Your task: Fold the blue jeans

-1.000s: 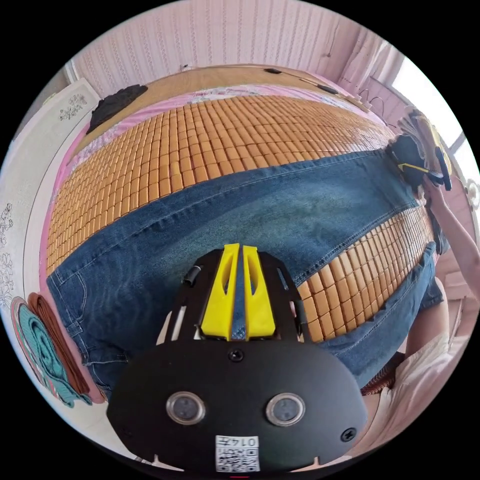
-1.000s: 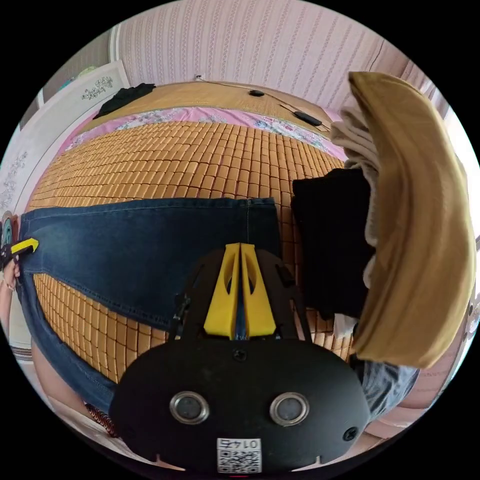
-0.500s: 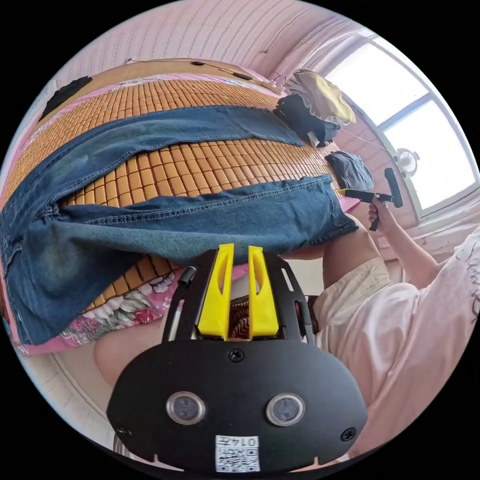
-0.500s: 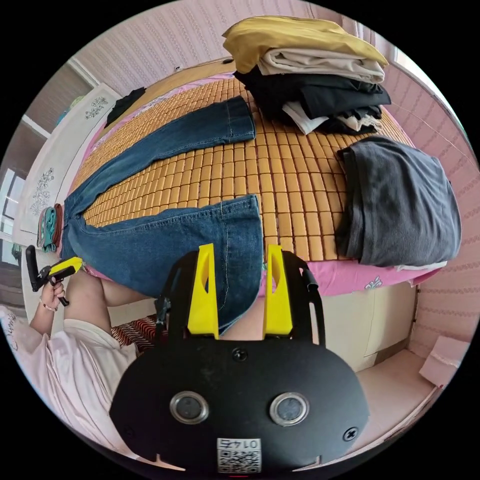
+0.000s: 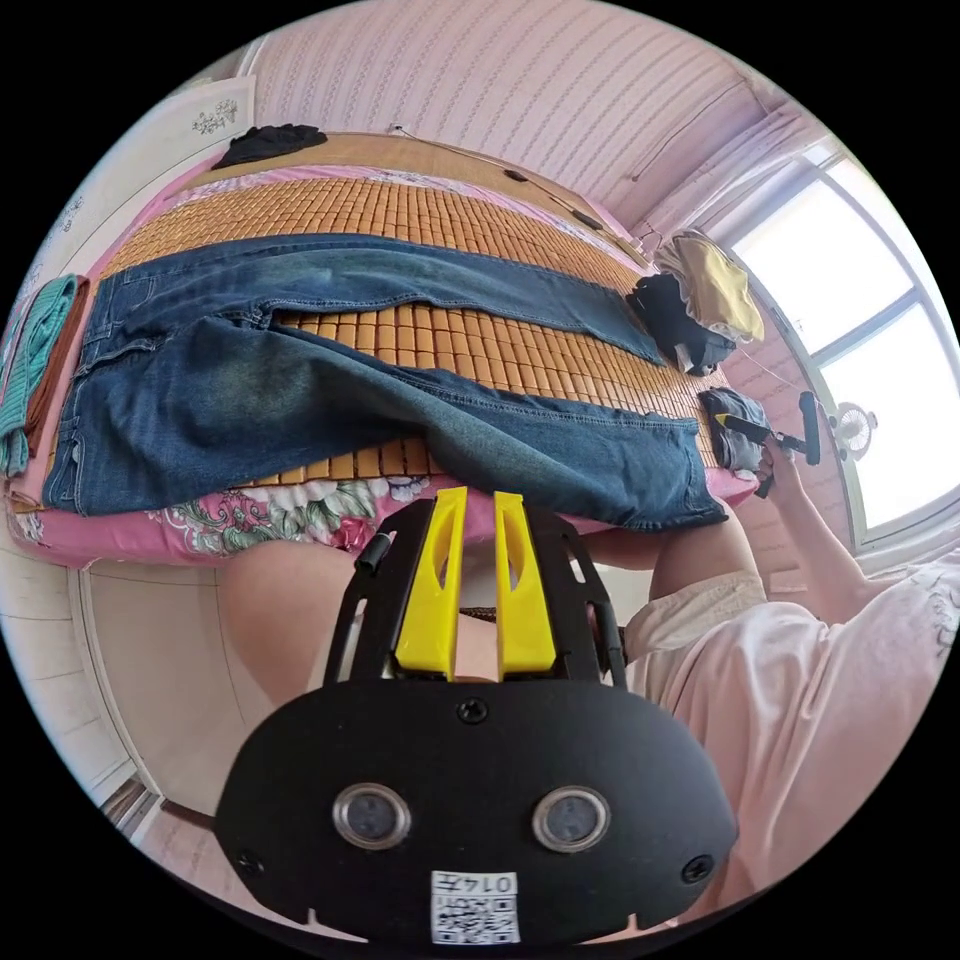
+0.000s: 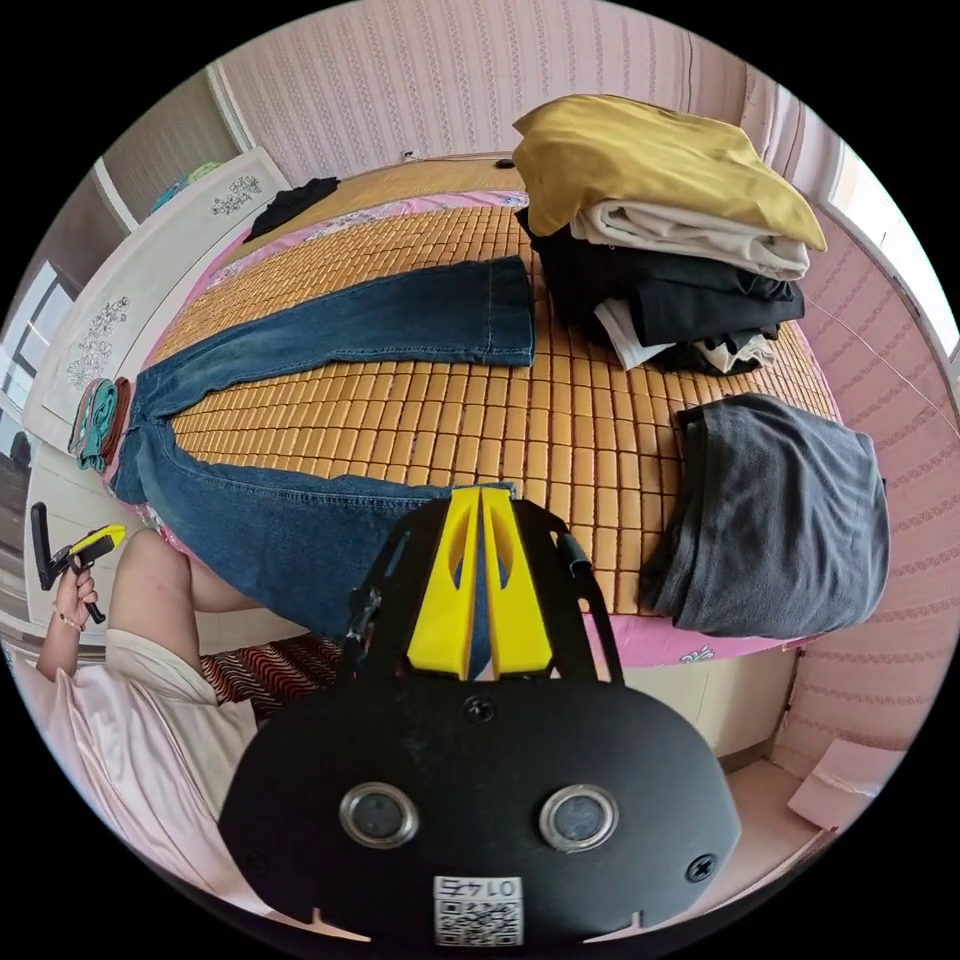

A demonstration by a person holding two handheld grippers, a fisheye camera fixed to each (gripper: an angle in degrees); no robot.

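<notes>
Pink striped walls ringed the bed's bamboo mat. Right claw had its jaws nearly together at the hem of the near leg of the blue jeans, denim showing between them. Left claw hung off the bed edge, jaws slightly apart, gripping nothing. Jeans lay flat, legs splayed, beside a stack of folded clothes and a grey garment.

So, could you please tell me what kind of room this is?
Most likely a bedroom in a home: the blue jeans lie spread on a bed covered by a bamboo mat, beside a stack of folded clothes, near a window.
</notes>
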